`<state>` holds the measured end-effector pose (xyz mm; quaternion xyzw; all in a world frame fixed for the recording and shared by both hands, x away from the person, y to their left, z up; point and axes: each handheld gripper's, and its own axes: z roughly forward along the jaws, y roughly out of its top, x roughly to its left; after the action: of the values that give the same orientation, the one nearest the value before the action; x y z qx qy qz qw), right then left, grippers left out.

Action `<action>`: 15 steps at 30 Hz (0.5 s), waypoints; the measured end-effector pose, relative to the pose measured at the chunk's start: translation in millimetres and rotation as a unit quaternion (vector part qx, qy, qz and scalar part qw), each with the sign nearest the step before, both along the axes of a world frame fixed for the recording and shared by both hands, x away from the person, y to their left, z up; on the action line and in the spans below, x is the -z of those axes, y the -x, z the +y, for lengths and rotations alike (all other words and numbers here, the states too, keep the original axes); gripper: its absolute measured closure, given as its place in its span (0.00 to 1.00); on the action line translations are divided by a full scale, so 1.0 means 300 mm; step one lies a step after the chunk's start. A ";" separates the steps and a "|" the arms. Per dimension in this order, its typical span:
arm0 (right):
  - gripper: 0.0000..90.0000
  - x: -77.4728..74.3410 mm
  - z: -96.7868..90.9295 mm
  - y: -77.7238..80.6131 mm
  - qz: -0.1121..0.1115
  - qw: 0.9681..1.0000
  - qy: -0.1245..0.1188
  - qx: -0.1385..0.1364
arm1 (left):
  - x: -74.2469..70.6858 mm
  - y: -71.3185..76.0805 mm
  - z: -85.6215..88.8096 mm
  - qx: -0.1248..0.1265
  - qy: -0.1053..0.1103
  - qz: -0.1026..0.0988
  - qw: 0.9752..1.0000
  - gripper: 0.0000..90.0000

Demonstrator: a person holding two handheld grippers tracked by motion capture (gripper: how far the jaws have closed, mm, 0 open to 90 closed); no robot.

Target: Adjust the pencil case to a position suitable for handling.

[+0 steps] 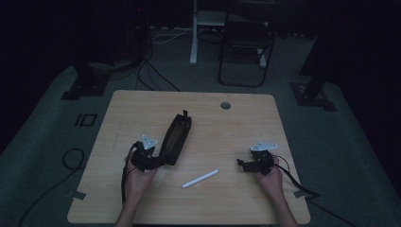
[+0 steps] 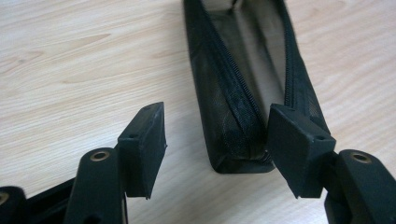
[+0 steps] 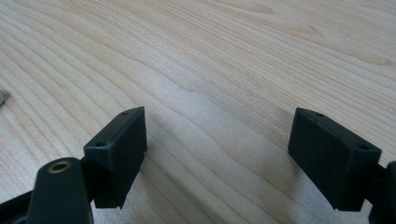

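Note:
A black zippered pencil case [image 1: 176, 138] lies unzipped on the wooden table [image 1: 142, 109], running from the middle toward the back. My left gripper [image 1: 158, 163] is at its near end. In the left gripper view the case [image 2: 243, 93] has its near end between the open jaws of the left gripper [image 2: 215, 121]. The right pad [image 2: 299, 144] is against or very close to the case's side, and the left pad [image 2: 144, 144] stands clear of it. A white pen-like stick [image 1: 200, 178] lies near the front centre. My right gripper [image 1: 242, 164], at the right, is open [image 3: 219, 121] over bare wood.
A round cable hole [image 1: 225, 105] sits near the table's back edge. Beyond the table stand a dark folding chair [image 1: 246, 47] and a white post [image 1: 194, 33]. Cables trail on the floor at the left [image 1: 71, 158] and off the table's front right.

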<state>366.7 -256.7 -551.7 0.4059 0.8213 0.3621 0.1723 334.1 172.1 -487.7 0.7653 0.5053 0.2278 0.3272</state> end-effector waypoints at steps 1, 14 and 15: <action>0.21 0.000 0.000 0.000 0.000 1.000 0.000 0.000 | -0.001 -0.006 0.006 -0.009 -0.004 -0.001 1.000 0.45; 0.21 0.000 0.000 0.000 0.000 1.000 0.000 0.000 | -0.002 -0.053 -0.028 -0.029 -0.007 -0.001 1.000 0.50; 0.21 0.000 0.000 0.000 0.000 1.000 0.000 0.000 | -0.002 -0.053 -0.028 -0.029 -0.007 -0.001 1.000 0.50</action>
<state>366.7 -256.7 -551.7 0.4063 0.8211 0.3621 0.1721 349.9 163.9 -487.2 0.7527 0.5252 0.2410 0.3155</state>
